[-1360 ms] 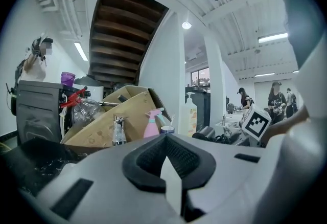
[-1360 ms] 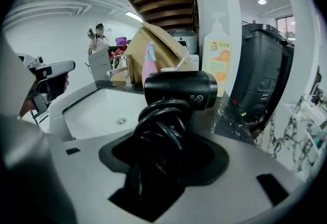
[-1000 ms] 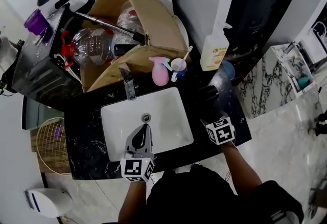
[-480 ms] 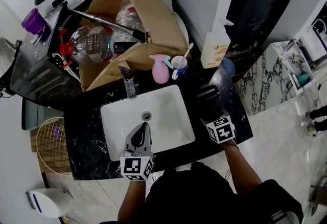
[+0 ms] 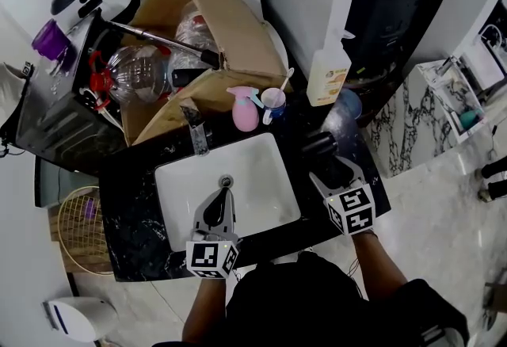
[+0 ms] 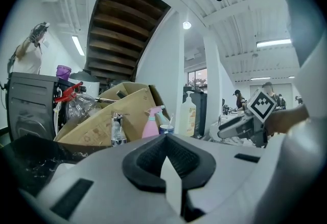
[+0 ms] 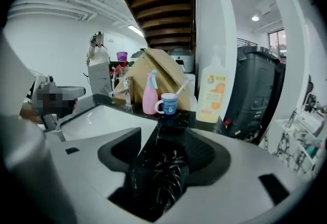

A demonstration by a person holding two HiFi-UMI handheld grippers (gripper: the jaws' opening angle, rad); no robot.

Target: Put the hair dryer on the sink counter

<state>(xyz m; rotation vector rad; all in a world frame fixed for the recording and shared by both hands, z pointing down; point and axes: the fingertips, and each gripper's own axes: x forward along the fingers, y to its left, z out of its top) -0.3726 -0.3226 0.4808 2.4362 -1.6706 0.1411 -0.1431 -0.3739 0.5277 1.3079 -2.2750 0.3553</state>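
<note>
The black hair dryer (image 5: pixel 319 146) lies on the black sink counter (image 5: pixel 135 203), to the right of the white basin (image 5: pixel 245 171). My right gripper (image 5: pixel 333 173) is just in front of it. Its jaws are opening and stand wide, clear of the dryer. In the right gripper view the dryer's (image 7: pixel 166 174) grilled rear end still lies between the jaws of that gripper (image 7: pixel 171 141). My left gripper (image 5: pixel 223 196) hovers over the basin's front edge, shut and empty. In the left gripper view its (image 6: pixel 166 138) pads meet.
A faucet (image 5: pixel 198 131), a pink spray bottle (image 5: pixel 245 109) and a blue mug (image 5: pixel 275 104) stand behind the basin. A soap bottle (image 5: pixel 327 76) is at the back right. A cardboard box (image 5: pixel 214 28) full of clutter sits beyond, and a wicker basket (image 5: pixel 79 226) is to the counter's left.
My right gripper has drawn back toward the person and its jaws have spread. The hair dryer stays on the counter. The left gripper has barely moved.
</note>
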